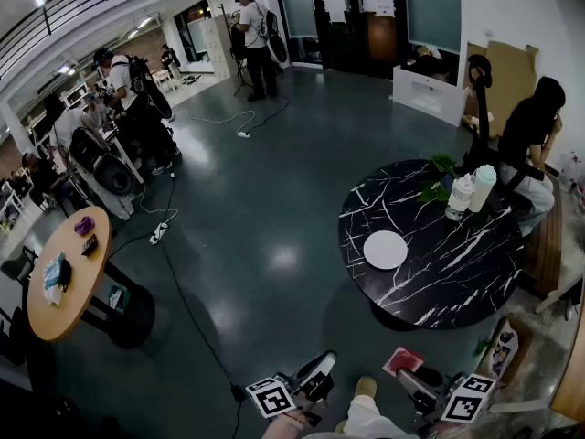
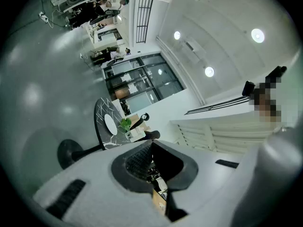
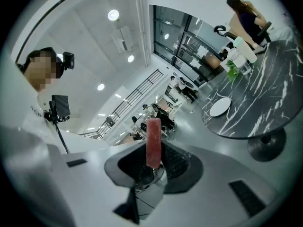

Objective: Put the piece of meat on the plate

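A flat red piece of meat (image 1: 402, 361) sticks up from my right gripper (image 1: 413, 375), which is shut on it low at the head view's bottom edge. In the right gripper view the meat (image 3: 153, 143) stands upright between the jaws. The white plate (image 1: 385, 250) lies bare on a round black marble table (image 1: 457, 277) well ahead of both grippers. It also shows small in the right gripper view (image 3: 220, 106) and the left gripper view (image 2: 110, 125). My left gripper (image 1: 318, 369) hangs at the bottom centre-left, jaws together with nothing in them.
Two white bottles (image 1: 471, 190) and a green plant (image 1: 437, 179) stand at the marble table's far edge, beside a seated person (image 1: 535, 131). A wooden round table (image 1: 64, 282) is at left. A cable (image 1: 187, 305) runs across the glossy floor. A cardboard box (image 1: 503, 350) sits at right.
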A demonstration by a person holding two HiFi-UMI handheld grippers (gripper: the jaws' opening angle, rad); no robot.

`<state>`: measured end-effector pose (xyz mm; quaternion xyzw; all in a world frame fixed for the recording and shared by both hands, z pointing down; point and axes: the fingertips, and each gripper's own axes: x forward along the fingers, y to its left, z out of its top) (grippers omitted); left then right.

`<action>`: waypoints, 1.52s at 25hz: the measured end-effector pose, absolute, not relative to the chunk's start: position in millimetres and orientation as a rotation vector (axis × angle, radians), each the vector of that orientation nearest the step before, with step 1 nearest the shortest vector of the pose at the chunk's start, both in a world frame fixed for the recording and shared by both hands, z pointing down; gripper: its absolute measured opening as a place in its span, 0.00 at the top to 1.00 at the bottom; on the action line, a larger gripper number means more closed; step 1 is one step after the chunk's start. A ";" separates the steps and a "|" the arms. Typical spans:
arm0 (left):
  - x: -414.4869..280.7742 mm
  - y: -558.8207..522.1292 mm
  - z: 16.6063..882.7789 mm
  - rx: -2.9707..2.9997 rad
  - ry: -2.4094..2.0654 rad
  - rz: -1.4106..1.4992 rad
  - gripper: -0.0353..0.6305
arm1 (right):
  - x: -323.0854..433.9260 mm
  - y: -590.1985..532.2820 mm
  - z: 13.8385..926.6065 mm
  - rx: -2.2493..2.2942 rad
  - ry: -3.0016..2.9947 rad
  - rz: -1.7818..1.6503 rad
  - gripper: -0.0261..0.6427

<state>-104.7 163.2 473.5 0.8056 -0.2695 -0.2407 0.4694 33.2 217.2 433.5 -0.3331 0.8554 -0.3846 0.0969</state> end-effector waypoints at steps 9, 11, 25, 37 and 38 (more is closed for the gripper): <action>-78.0 68.9 460.0 2.018 -0.710 -0.608 0.93 | 70.5 131.5 431.5 -0.959 2.534 -1.125 0.83; -70.8 54.9 456.1 2.021 -0.716 -0.608 0.93 | 79.5 117.6 431.0 -0.954 2.524 -1.131 0.83; -62.2 20.4 474.0 1.973 -0.776 -0.590 0.93 | 107.7 74.2 453.4 -0.965 2.498 -1.190 0.83; -45.5 -63.5 501.4 1.924 -0.769 -0.585 0.93 | 115.3 -4.1 476.2 -1.014 2.567 -1.251 0.83; -42.6 -76.0 499.0 1.930 -0.763 -0.595 0.93 | 114.9 -13.4 479.9 -1.019 2.580 -1.263 0.83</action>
